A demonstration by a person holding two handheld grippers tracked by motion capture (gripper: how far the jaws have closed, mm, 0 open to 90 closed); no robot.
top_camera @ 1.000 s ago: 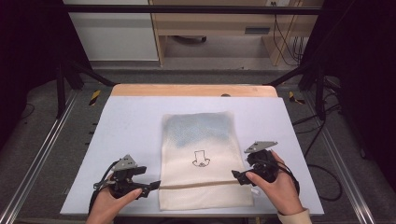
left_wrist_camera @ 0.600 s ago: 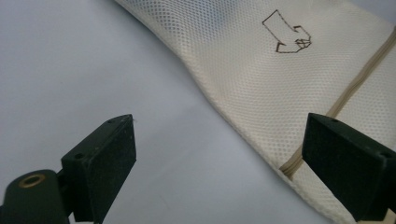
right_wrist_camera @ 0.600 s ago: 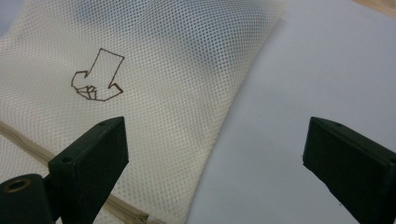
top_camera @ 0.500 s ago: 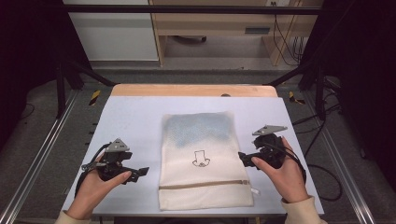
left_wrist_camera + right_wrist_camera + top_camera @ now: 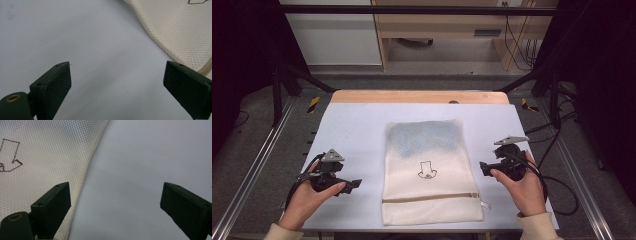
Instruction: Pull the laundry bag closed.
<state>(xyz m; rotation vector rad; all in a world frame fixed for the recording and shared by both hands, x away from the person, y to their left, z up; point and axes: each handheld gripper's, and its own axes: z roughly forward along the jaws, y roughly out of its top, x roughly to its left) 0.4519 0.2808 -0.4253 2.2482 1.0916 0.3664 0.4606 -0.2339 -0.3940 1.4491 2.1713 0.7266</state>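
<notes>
A cream mesh laundry bag [image 5: 428,170] lies flat in the middle of the pale table [image 5: 357,130], with a black outline print [image 5: 427,170] on it and a tan zipper [image 5: 432,198] across its near end. Something bluish shows through its far half. My left gripper [image 5: 354,185] hovers to the left of the bag, open, nothing between its jaws; its own view has the bag's edge [image 5: 175,30] at upper right. My right gripper [image 5: 483,169] sits just off the bag's right edge, open and empty; the mesh [image 5: 50,157] and the print [image 5: 10,155] lie at the left of its view.
A wooden strip [image 5: 419,96] runs along the table's far edge. Metal frame rails [image 5: 257,165] flank the table on both sides. Cables [image 5: 557,190] trail from the right gripper over the table's right edge. A shelf unit [image 5: 447,30] stands beyond.
Both grippers let go of the bag's near end and drew apart, the left one to the left, the right one to the right and farther up the table. The bag now lies flat.
</notes>
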